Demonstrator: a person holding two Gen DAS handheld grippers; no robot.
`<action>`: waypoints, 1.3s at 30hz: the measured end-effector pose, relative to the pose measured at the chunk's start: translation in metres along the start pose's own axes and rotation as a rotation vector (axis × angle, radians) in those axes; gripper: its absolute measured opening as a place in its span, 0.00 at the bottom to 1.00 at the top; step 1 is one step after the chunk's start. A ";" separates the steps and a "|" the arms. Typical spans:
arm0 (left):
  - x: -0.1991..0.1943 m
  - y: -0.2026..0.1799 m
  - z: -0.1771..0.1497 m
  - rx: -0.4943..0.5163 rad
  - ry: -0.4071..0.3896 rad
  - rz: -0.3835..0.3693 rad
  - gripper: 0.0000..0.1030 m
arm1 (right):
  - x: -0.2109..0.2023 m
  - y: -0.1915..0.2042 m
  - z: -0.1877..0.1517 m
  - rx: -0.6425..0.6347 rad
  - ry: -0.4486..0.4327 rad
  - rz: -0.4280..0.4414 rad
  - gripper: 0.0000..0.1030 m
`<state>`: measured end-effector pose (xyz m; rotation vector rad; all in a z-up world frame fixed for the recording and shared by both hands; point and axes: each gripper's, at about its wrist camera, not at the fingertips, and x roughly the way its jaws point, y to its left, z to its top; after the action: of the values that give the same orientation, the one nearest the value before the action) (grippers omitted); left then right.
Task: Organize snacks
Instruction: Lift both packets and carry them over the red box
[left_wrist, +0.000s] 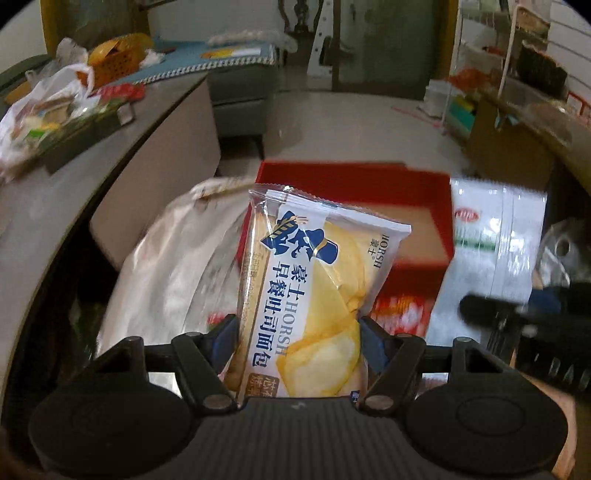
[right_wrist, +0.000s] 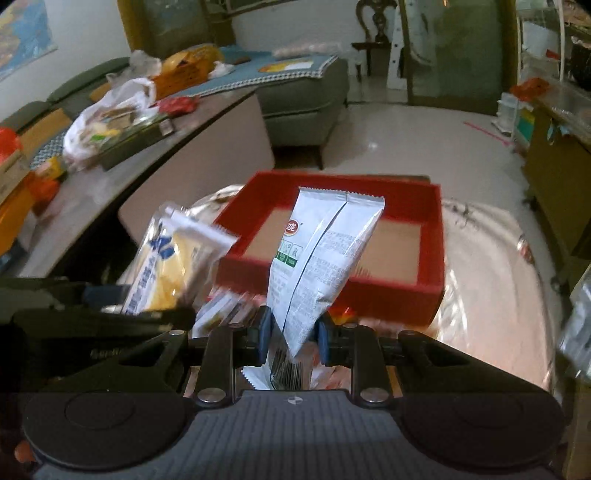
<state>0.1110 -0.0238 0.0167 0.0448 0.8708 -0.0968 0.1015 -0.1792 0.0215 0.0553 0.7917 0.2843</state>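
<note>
A white and yellow toast bread packet with blue lettering stands upright in my left gripper, whose blue pads are shut on its lower sides. My right gripper is shut on a white snack packet that shows its printed back and seam. Both packets hang above a shiny foil-covered surface, in front of a red box with a bare brown floor. The bread packet also appears at the left of the right wrist view, and the white packet at the right of the left wrist view.
A grey table to the left carries a white plastic bag of snacks, a dark tray and red wrappers. A grey-green sofa stands behind it. Shelves and cartons line the right side. More wrapped snacks lie on the foil under my right gripper.
</note>
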 end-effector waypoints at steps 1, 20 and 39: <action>0.004 -0.001 0.007 -0.002 -0.006 -0.002 0.61 | 0.004 0.000 0.005 -0.014 -0.008 -0.016 0.31; 0.086 -0.011 0.074 -0.027 -0.021 0.023 0.61 | 0.061 -0.013 0.063 -0.125 -0.081 -0.188 0.31; 0.135 -0.020 0.083 -0.022 0.001 0.081 0.61 | 0.109 -0.016 0.068 -0.171 -0.037 -0.273 0.31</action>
<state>0.2585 -0.0592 -0.0329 0.0589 0.8703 -0.0116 0.2258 -0.1608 -0.0086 -0.2066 0.7262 0.0912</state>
